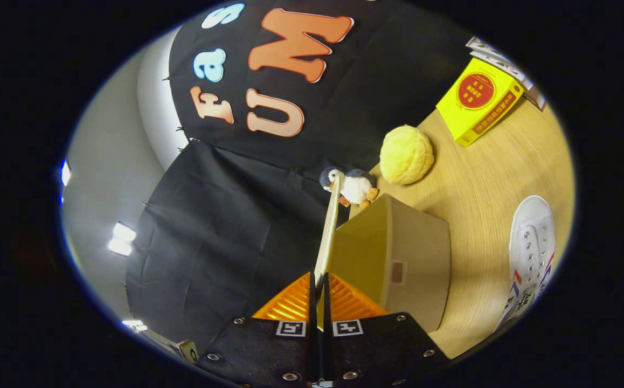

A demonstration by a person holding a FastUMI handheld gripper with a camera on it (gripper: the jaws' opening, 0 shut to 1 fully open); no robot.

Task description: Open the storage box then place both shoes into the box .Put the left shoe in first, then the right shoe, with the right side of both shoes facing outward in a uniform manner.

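Observation:
My gripper (319,280) is shut on the lid (329,231) of the tan storage box (403,258); the thin lid panel runs edge-on away from between the fingers. The box body stands on the wooden table just to the right of the lid. A white lace-up shoe (530,253) with red and blue stripes lies on the table farther right of the box. The view is tilted, so the table appears turned on its side.
A small penguin plush (352,186) sits beyond the lid's far end. A yellow knitted ball (406,154) lies behind the box. A yellow book (479,99) rests farther back on the wooden table (484,178), with cards beside it.

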